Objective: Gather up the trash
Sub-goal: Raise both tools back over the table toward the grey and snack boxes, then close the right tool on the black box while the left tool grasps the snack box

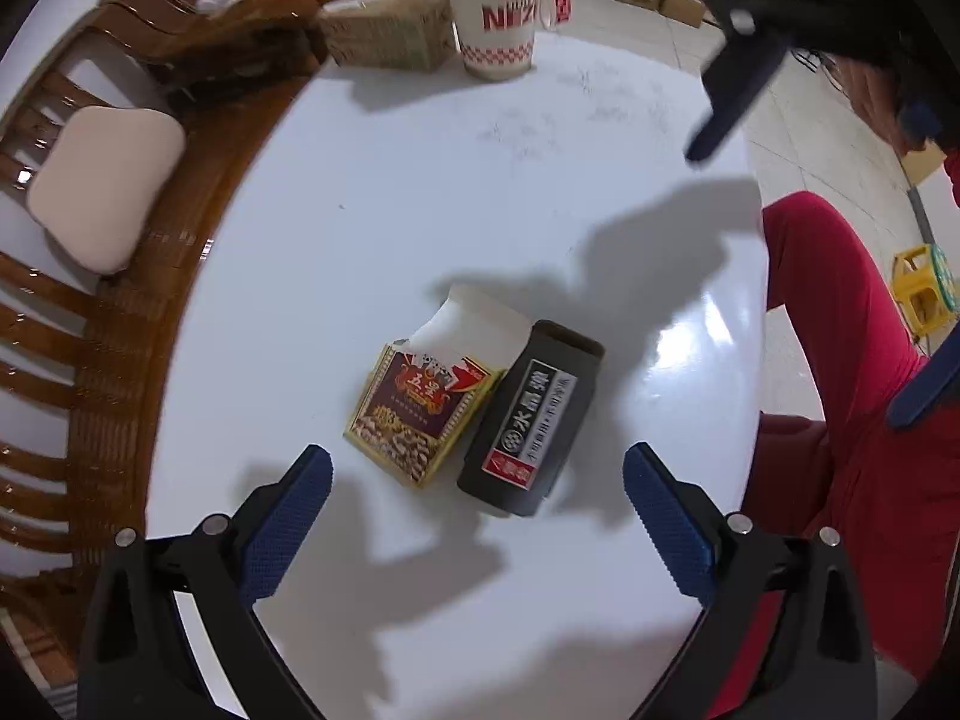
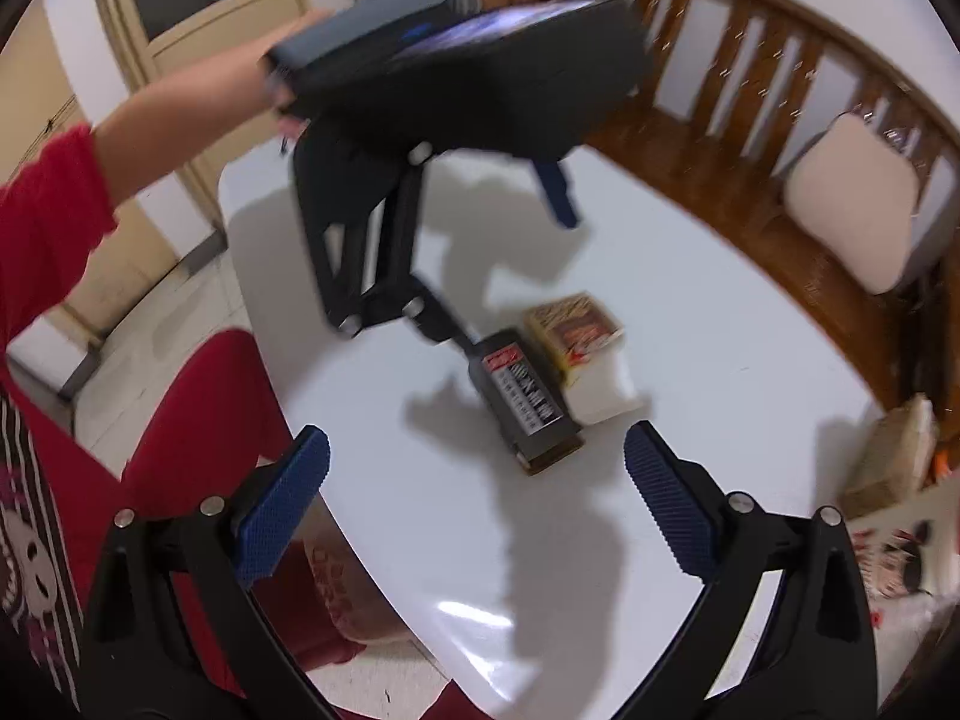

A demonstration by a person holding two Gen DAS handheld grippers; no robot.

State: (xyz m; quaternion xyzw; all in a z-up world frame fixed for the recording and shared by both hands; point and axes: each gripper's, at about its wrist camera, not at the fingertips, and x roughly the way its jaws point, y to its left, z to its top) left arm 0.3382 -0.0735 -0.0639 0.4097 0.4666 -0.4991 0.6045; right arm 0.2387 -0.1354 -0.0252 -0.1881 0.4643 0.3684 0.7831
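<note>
A red and gold card box (image 1: 417,414) with its white flap open lies on the white table (image 1: 420,192), touching a black box (image 1: 531,420) with a grey label. My left gripper (image 1: 477,480) is open and empty, just above and short of both boxes. My right gripper (image 2: 477,468) is open and empty, hovering over the table on the other side of the black box (image 2: 528,399) and the card box (image 2: 576,333). The left gripper (image 2: 510,276) shows blurred in the right wrist view. The right gripper's finger (image 1: 729,96) shows at top right in the left wrist view.
A tall paper cup (image 1: 495,6) and a cardboard box (image 1: 387,30) stand at the table's far edge. A wooden bench (image 1: 102,312) with a beige cushion (image 1: 105,186) runs along one side. My red-clad legs (image 1: 840,360) are beside the table. A yellow stool (image 1: 921,288) stands on the floor.
</note>
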